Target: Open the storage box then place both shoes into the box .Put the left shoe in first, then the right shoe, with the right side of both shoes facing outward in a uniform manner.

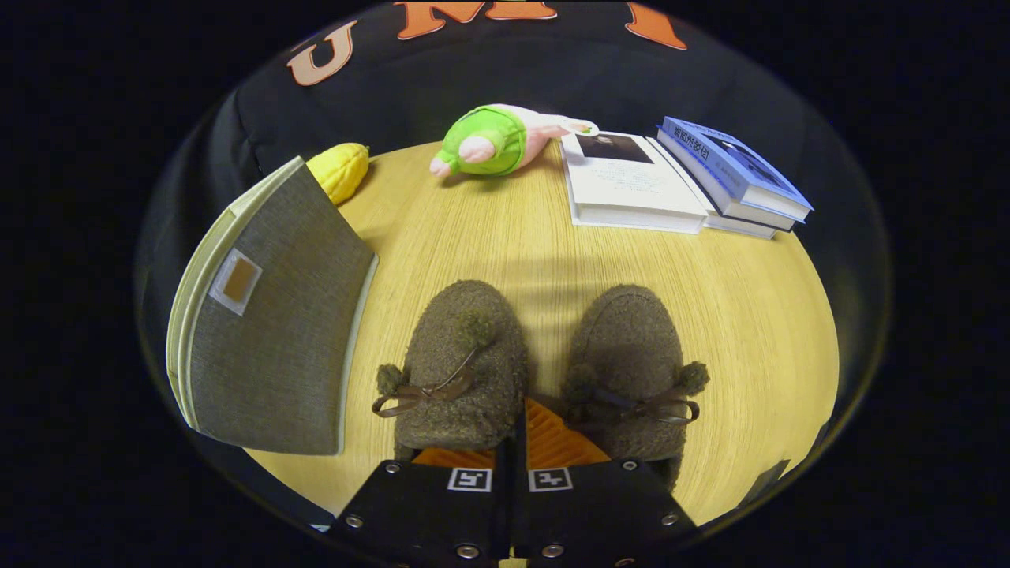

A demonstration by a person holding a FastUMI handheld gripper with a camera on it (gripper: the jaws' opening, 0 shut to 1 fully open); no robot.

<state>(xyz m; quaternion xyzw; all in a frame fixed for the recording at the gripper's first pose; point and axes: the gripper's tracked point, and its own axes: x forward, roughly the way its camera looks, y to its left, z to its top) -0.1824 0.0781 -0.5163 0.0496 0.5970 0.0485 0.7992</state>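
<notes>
Two fuzzy brown shoes with ribbon bows and pom-poms stand side by side on the wooden table, toes pointing away from me: the left shoe [461, 367] and the right shoe [631, 371]. My gripper [521, 414] is low over the gap between their heel ends. Its fingers are shut against each other with nothing held. The grey fabric storage box [272, 315] lies to the left of the left shoe with its lid closed and a small tag on its top.
Beyond the shoes, a stack of books [678, 177] lies at the far right of the table [505, 244]. A green and pink plush toy [493, 138] sits at the far middle, and a yellow plush [341, 170] behind the box.
</notes>
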